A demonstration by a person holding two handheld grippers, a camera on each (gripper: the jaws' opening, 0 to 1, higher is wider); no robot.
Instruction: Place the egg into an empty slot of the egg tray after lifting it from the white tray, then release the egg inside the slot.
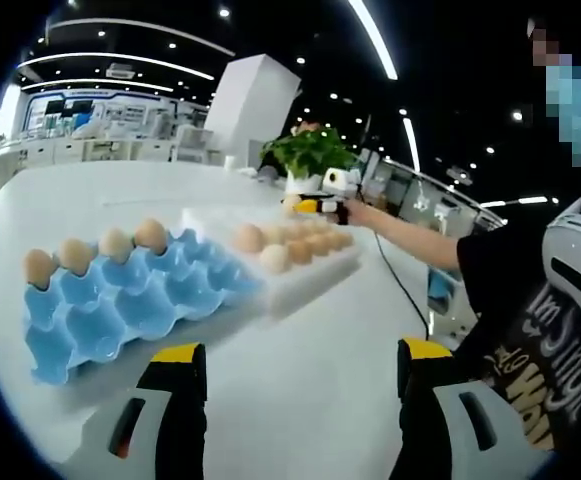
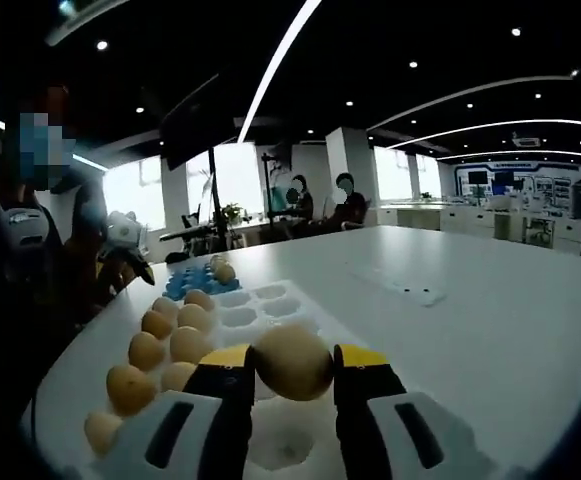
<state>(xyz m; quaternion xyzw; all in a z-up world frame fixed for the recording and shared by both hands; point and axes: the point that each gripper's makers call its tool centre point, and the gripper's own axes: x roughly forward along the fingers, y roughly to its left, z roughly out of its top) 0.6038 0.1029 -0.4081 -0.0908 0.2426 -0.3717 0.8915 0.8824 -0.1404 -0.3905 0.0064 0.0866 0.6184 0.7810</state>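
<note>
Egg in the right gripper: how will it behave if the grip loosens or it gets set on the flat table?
The egg is pinched at two small spots between the right gripper jaws, so it could slip or pivot. It is rounded, so probably rolls on the table. The shell is likely fragile; squeeze gently.

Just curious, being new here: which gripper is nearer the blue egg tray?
Left. The left gripper hangs just before the blue egg tray; the right gripper holds an egg over the white tray.

White tray partly behind tongs
</note>
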